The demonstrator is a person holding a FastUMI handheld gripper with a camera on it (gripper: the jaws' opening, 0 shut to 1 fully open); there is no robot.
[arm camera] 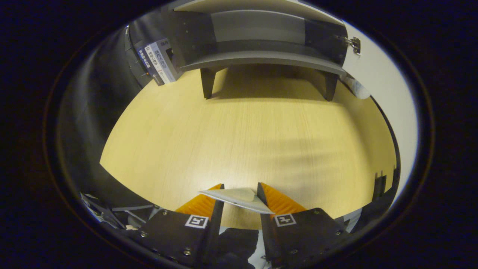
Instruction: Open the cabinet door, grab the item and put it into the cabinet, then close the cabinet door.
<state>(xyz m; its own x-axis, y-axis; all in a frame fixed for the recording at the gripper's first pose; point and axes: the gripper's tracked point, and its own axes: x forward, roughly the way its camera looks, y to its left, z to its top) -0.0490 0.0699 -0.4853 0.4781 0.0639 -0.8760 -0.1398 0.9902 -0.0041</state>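
A pale wooden desk (254, 134) with a fine grain takes the whole middle of the frame, and its surface is bare between the tongs and the cabinet. At the top of the frame, beyond the fingers and well apart from them, stands a dark grey cabinet (261, 41) on short legs. Its front is open, so the inner shelf and the back wall can be seen. On its upper right side a small metal hinge (354, 44) shines, and next to it a white panel runs down the right side of the frame (I cannot tell if this is the door or a wall). At the upper left, just beside the cabinet, a blue and white box (158, 61) leans.

At the bottom centre, the tongs (241, 186) are drawn close and pinch a thin, flat white item (239, 198), which looks like a folded piece of paper or a small packet. It lies across the gap between the two fingers, above the desk, with one pointed corner towards the lower right.
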